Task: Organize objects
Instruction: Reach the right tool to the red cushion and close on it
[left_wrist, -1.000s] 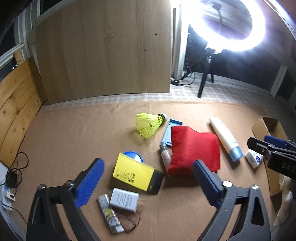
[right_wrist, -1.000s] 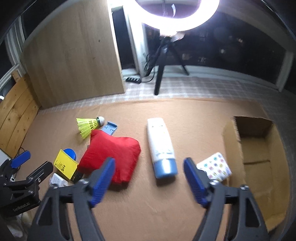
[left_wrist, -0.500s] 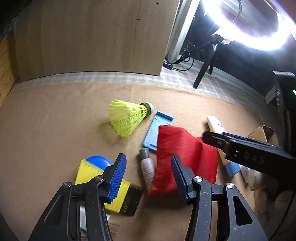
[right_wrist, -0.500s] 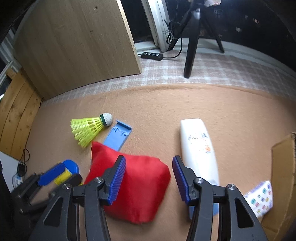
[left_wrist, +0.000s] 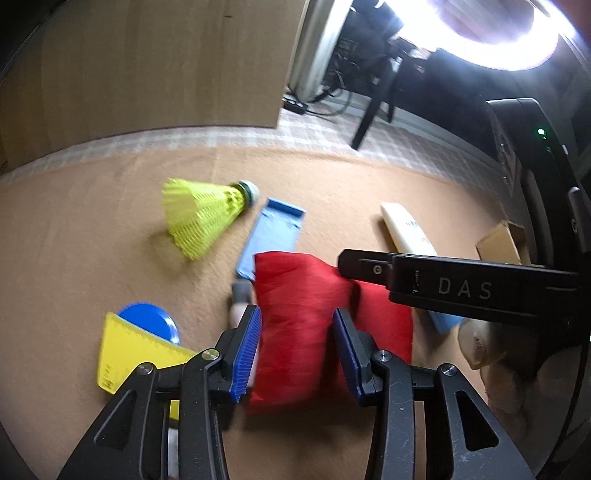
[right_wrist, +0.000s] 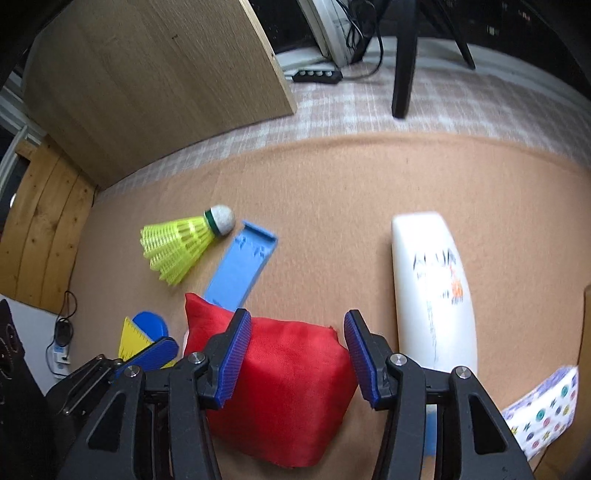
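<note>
Left wrist view: the left gripper (left_wrist: 295, 347) straddles the near part of the soft red fabric cushion (left_wrist: 303, 295) on the tan felt mat (left_wrist: 92, 240); its jaws are closing, though whether the pads yet press the fabric cannot be told. At 11 o'clock lies a yellow plastic shuttlecock (left_wrist: 201, 216), at 12 a flat light-blue plastic holder (left_wrist: 269, 236), at 9 a yellow box (left_wrist: 129, 354).

Right wrist view: the right gripper (right_wrist: 295, 358) is partly open over the cushion's (right_wrist: 288, 387) far edge, contact unclear. A white plastic tube (right_wrist: 432, 288) lies at 2 o'clock.
</note>
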